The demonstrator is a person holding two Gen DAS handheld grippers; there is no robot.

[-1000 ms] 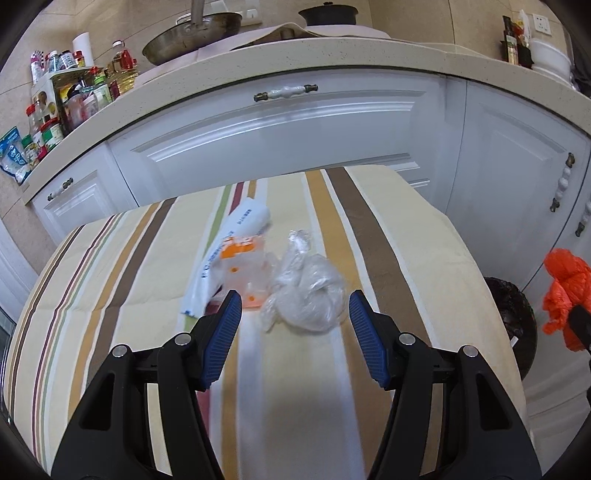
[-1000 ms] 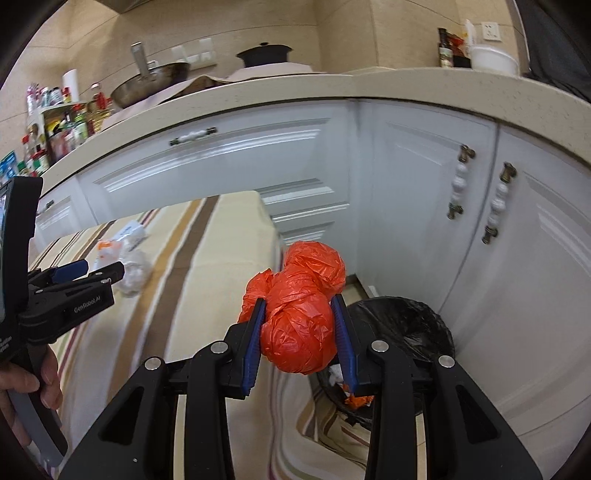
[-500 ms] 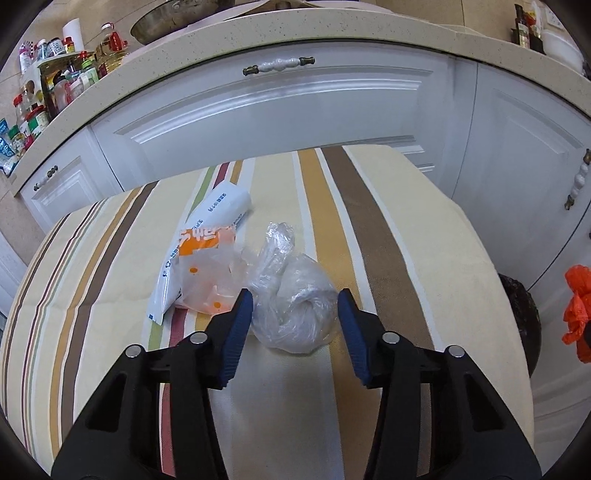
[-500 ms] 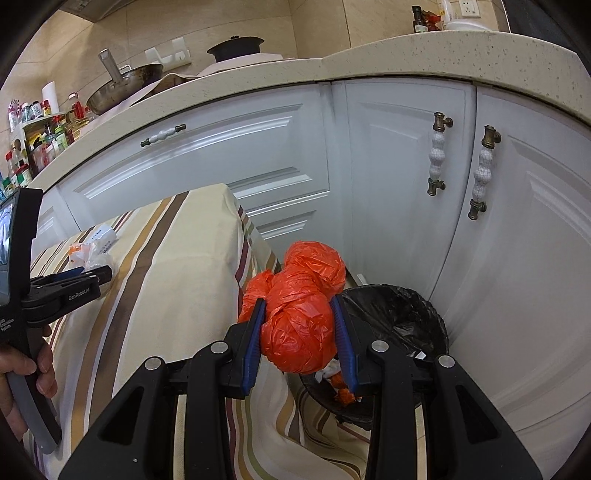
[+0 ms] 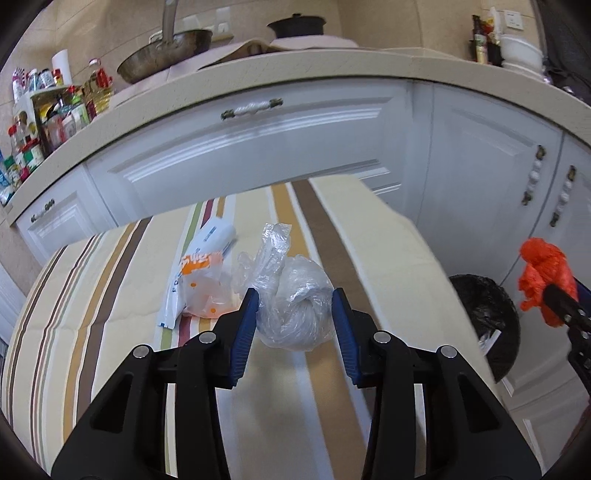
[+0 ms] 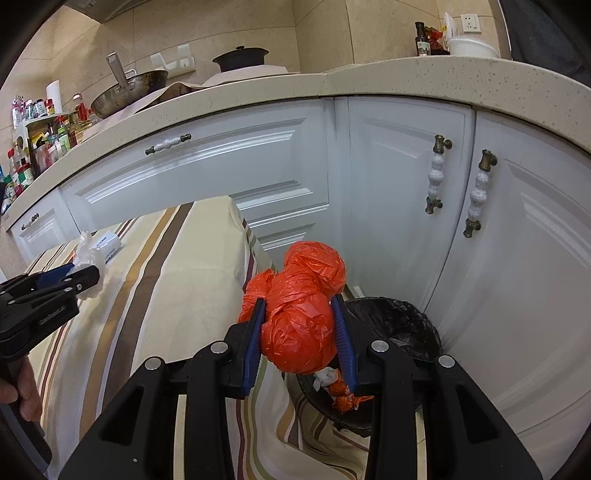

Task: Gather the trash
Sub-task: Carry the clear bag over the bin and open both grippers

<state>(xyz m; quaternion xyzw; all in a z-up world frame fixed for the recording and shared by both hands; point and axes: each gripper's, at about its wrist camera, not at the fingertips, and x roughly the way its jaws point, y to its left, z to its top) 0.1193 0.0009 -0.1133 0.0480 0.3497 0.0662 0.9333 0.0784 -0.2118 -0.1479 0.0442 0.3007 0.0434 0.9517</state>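
Note:
My left gripper [image 5: 293, 306] is closed around a crumpled clear plastic bag [image 5: 295, 314] just above the striped table [image 5: 92, 295]. An orange-and-clear wrapper [image 5: 201, 288] and a white packet [image 5: 212, 240] lie just left of it. My right gripper [image 6: 299, 314] is shut on a knotted orange plastic bag [image 6: 299, 317], held beyond the table's right edge above a black-lined trash bin [image 6: 399, 325]. The orange bag [image 5: 543, 273] and the bin [image 5: 484, 310] also show at the right of the left wrist view.
White cabinets [image 6: 406, 184] with ceramic handles stand close behind the table and bin. The counter above holds a wok [image 5: 166, 51], a black pot [image 5: 295, 26] and spice bottles [image 5: 48, 110]. Some trash lies inside the bin [image 6: 343, 395].
My left gripper has narrowed from wide open onto the clear bag and tilted up. My right gripper has carried the orange bag rightward, off the table and over the bin.

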